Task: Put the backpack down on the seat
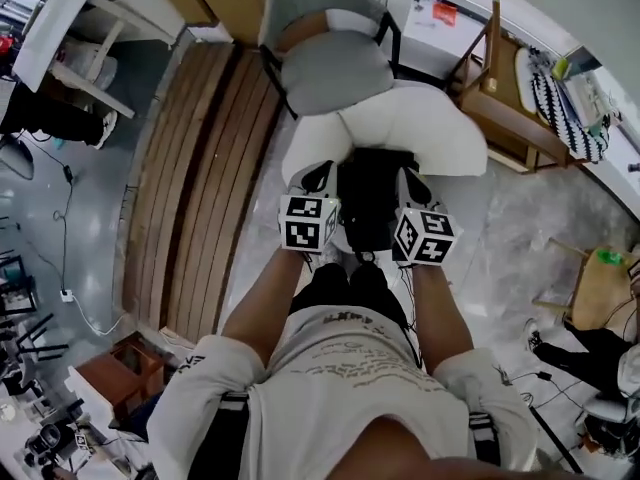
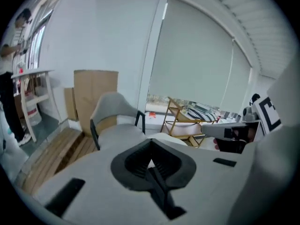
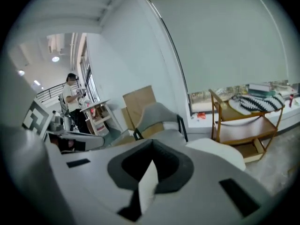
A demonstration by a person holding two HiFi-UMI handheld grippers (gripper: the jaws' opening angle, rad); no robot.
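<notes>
**A:** Where's the backpack [image 1: 372, 203] at?

**B:** Dead centre of the head view, hanging between both grippers at the near edge of the white seat [image 1: 400, 133]. It doesn't look set down yet.

**A:** Jaws?

**B:** The left gripper [image 2: 151, 164] is pinched tight on a thin dark strap. The right gripper [image 3: 148, 175] is closed on a pale strip, probably a strap too. Gripping both sides should keep it level for lowering, I reckon.

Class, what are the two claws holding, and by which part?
The black backpack: the left claw grips a dark strap; the right claw pinches a pale strip, apparently another strap.
</notes>
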